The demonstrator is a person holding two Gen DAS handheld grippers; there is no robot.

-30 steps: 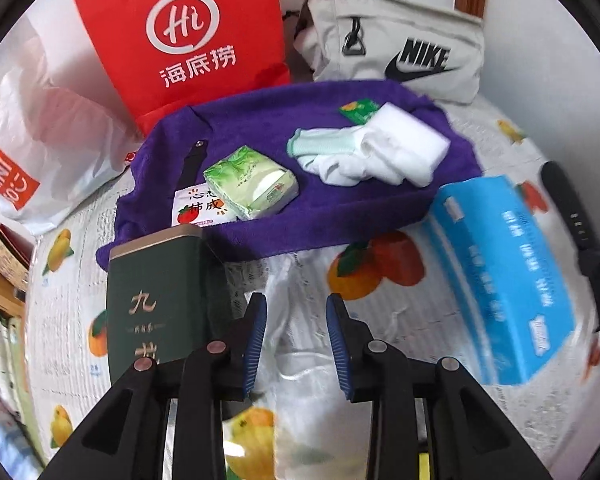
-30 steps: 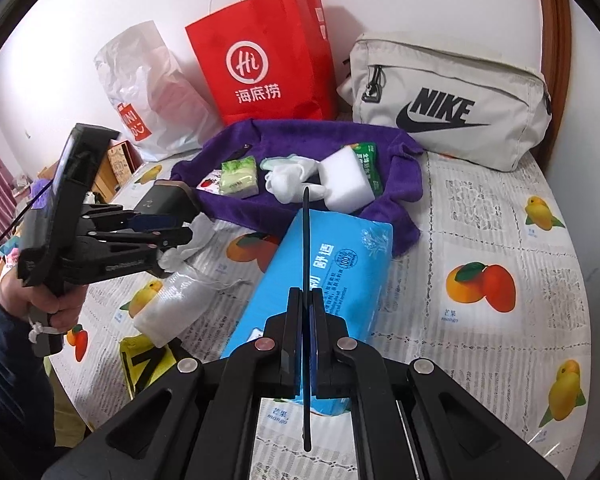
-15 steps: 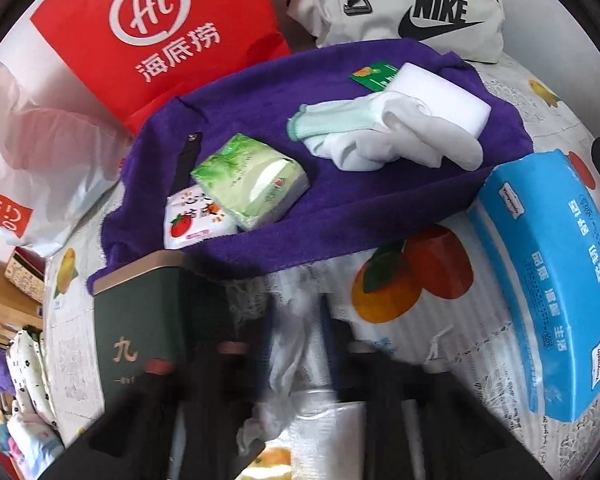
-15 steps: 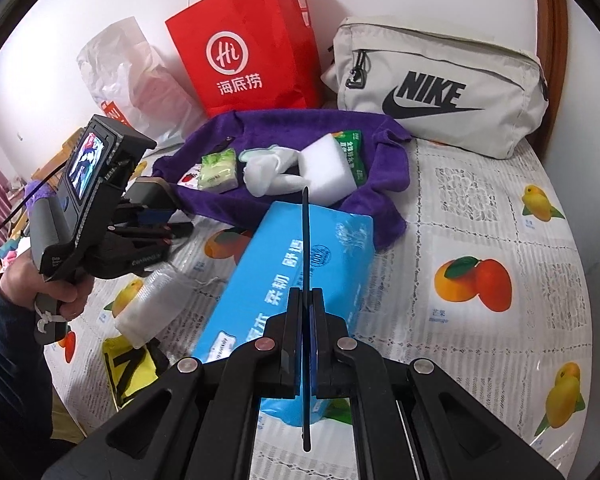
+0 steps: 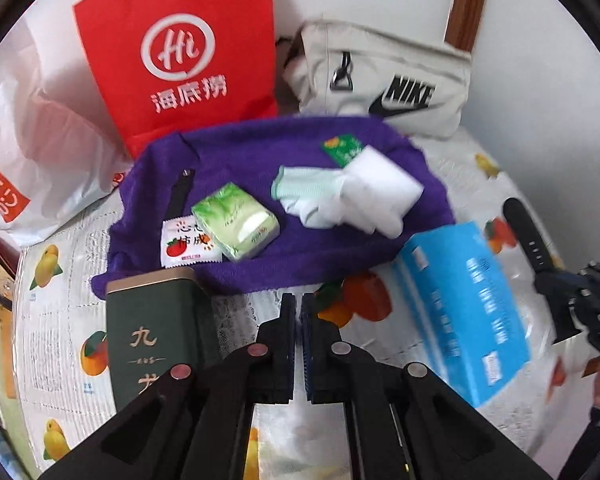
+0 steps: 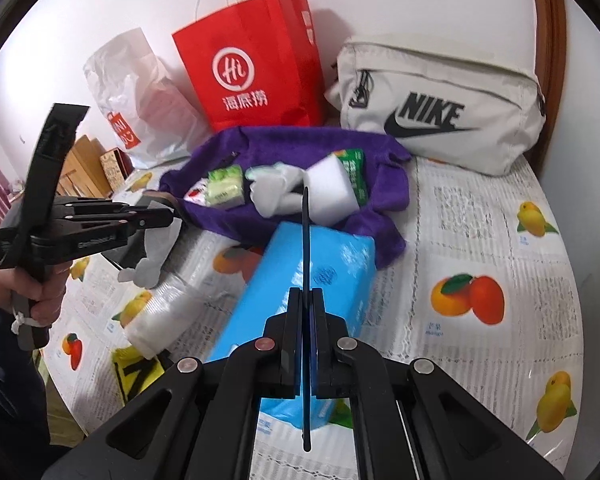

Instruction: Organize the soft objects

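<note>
A purple towel (image 5: 260,148) (image 6: 300,148) lies at the back of the table. On it lie a green tissue pack (image 5: 236,220) (image 6: 226,186), a tomato sachet (image 5: 184,242), white gloves (image 5: 324,196) (image 6: 274,190) and a white sponge (image 5: 384,178) (image 6: 334,186). My left gripper (image 5: 297,304) (image 6: 168,216) is shut on a white plastic bag (image 6: 150,264) that hangs below it. My right gripper (image 6: 307,300) is shut on a thin black strap (image 6: 306,240) (image 5: 528,232), above a blue tissue pack (image 6: 300,284) (image 5: 468,312).
A dark green tin box (image 5: 150,332) stands left of my left gripper. A red paper bag (image 5: 180,52) (image 6: 252,64), a white shop bag (image 5: 40,152) (image 6: 140,96) and a beige Nike bag (image 5: 384,80) (image 6: 440,108) stand along the wall. A yellow packet (image 6: 136,372) lies at the table's front left edge.
My left gripper was open over the white plastic bag; it dipped down, shut on the bag and lifted it. My right gripper stayed shut on the strap.
</note>
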